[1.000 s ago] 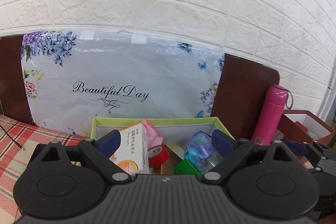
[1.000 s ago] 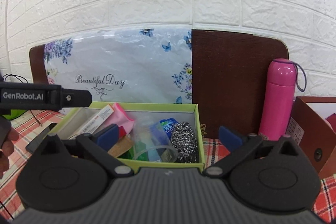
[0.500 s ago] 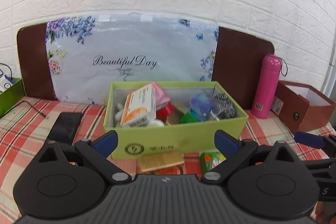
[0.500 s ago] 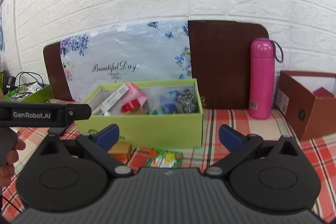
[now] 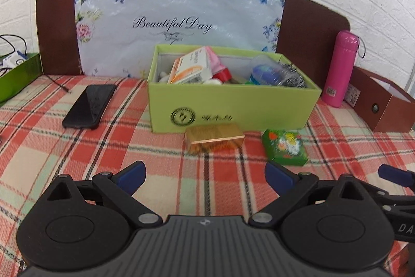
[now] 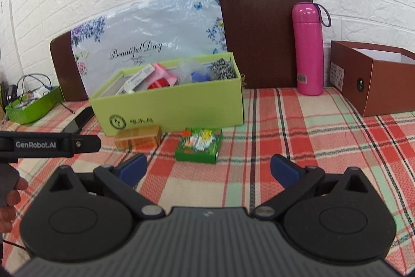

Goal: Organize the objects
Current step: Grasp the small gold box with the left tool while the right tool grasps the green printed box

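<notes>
- We hold both grippers, left [image 5: 203, 174] & right [image 6: 207, 168], fingers wide, empty, over plaid tabletop [image 6: 298, 147].
- Gold box [image 5: 214, 138] & green pack [image 5: 284, 147] lie just before the filled green box [image 5: 233, 105].

The right gripper [image 6: 207, 168], jaws wide apart and empty, hangs over the plaid bench [image 6: 298, 136], with the green packet [image 6: 199, 146] just before the lime box [image 6: 176, 108].

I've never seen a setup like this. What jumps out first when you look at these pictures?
Probably the lime-green box in the middle of the checked tablecloth, crammed with odds and ends. A small gold box and a green packet lie loose in front of it, and a bright pink flask stands upright to its right, by the wall.
</notes>
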Tool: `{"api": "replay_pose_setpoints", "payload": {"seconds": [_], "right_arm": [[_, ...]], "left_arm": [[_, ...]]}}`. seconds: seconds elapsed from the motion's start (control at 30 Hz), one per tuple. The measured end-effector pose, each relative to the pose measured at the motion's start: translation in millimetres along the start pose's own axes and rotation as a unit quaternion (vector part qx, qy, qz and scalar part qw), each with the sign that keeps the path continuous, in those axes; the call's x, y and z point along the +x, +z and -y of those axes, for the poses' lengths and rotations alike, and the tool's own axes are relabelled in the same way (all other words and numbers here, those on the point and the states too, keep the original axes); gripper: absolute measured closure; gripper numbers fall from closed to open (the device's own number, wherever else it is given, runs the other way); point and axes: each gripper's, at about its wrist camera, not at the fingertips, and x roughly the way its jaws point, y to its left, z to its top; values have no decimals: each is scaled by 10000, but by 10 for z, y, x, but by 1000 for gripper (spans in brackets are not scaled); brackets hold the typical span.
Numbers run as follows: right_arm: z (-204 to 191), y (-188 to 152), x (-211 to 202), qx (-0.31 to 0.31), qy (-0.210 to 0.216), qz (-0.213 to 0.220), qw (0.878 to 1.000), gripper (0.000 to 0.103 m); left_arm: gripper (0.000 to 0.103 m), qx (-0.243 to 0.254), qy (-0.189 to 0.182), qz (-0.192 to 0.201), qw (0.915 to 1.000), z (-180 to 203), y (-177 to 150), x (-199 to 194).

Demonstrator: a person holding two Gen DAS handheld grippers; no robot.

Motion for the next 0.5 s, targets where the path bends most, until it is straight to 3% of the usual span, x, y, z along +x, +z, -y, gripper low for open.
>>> {"api": "replay_pose_setpoints", "payload": {"seconds": [0.2,0.33,0.5], "right_arm": [[-106,-117,110,-214,41,-214,9995,0],[-114,-140,140,-305,4,-291,9991,0],[-40,-179,128,-295,-92,-370,9988,0]], "left_arm": [[2,-134,-175,-141,9997,-150,-56,176],[2,-48,-518,51,9986,-151,83,336],[2,256,-589,216,9977,-121,243,647]]}}
